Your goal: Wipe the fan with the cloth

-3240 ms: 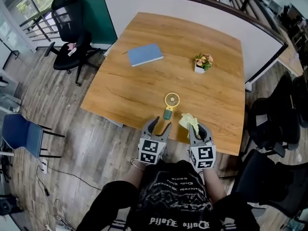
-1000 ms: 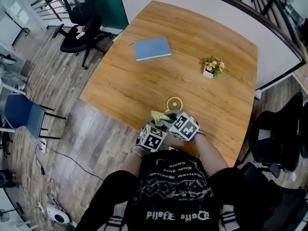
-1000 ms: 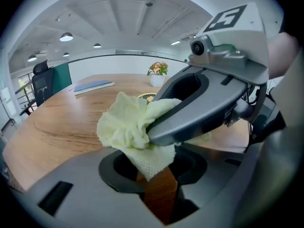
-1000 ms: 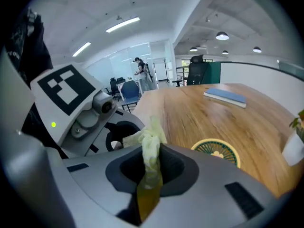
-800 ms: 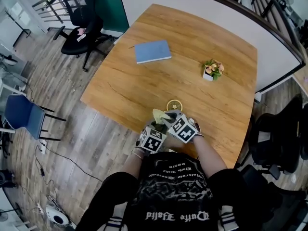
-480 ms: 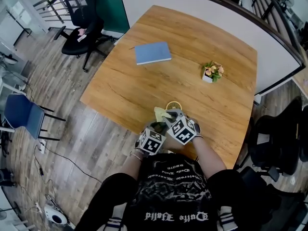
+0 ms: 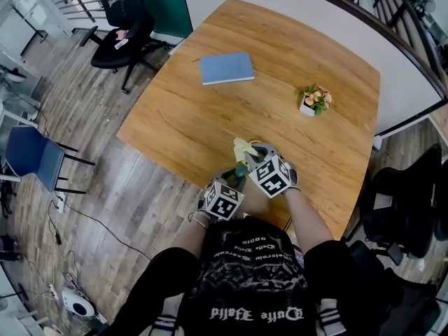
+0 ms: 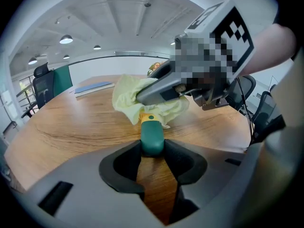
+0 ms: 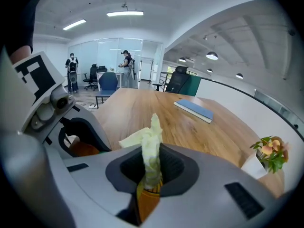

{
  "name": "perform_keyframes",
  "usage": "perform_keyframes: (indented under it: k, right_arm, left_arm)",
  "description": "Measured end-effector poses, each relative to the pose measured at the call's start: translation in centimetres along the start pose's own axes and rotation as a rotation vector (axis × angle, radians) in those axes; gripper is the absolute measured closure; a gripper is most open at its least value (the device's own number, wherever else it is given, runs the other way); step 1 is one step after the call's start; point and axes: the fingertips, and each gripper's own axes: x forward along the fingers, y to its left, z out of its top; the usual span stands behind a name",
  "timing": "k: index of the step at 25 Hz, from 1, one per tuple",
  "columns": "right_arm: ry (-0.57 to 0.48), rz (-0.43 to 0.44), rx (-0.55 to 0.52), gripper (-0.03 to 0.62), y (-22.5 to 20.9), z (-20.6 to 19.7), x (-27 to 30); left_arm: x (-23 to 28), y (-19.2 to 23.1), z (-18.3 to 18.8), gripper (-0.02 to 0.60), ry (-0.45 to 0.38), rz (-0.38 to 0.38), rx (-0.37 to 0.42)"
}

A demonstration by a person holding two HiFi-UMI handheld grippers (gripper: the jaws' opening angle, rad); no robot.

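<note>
A: What kind of place is this?
B: An open office. A black swivel chair [image 7: 120, 26] stands left of the wooden table [image 7: 280, 68], a white divider [image 7: 409, 89] lines its far edge, and glass-walled rooms [image 9: 107, 56] lie beyond.

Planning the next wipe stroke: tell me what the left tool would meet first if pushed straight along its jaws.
The left tool clamps the small fan's green handle. Straight ahead, it would probably meet the pale yellow cloth first, bunched over the fan's head in the right tool.
</note>
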Motion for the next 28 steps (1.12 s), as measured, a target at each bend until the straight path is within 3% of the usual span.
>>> perform_keyframes:
  k: [8, 12, 20, 25, 28]
  right_arm:
    - [-0.015, -0.066, 0.064, 0.537, -2.1, 0.4, 0.7]
    - [-0.032, -0.141, 0.164, 0.542, -4.5, -0.2, 0.2]
    - [-0.039, -0.108, 0.290, 0.542, -6.6, -2.4, -1.0]
    - [-0.007, -0.115, 0.300, 0.543, -6.8, -3.7, -1.8]
    - [0.039, -0.103, 0.232, 0.546, -5.8, -5.2, -2.4]
  left_arm:
    - [0.2, 0.3, 0.0, 0.408, -0.002, 0.022, -0.009]
    - [0.1, 0.4, 0.0, 0.410, 0.000, 0.024, -0.014]
    - [0.3, 0.6, 0.0, 0.409, 0.009, 0.024, -0.035]
    - [0.3, 0.7, 0.0, 0.408, 0.014, 0.022, -0.050]
    - [0.3, 0.8, 0.0, 0.408, 0.013, 0.029, -0.059]
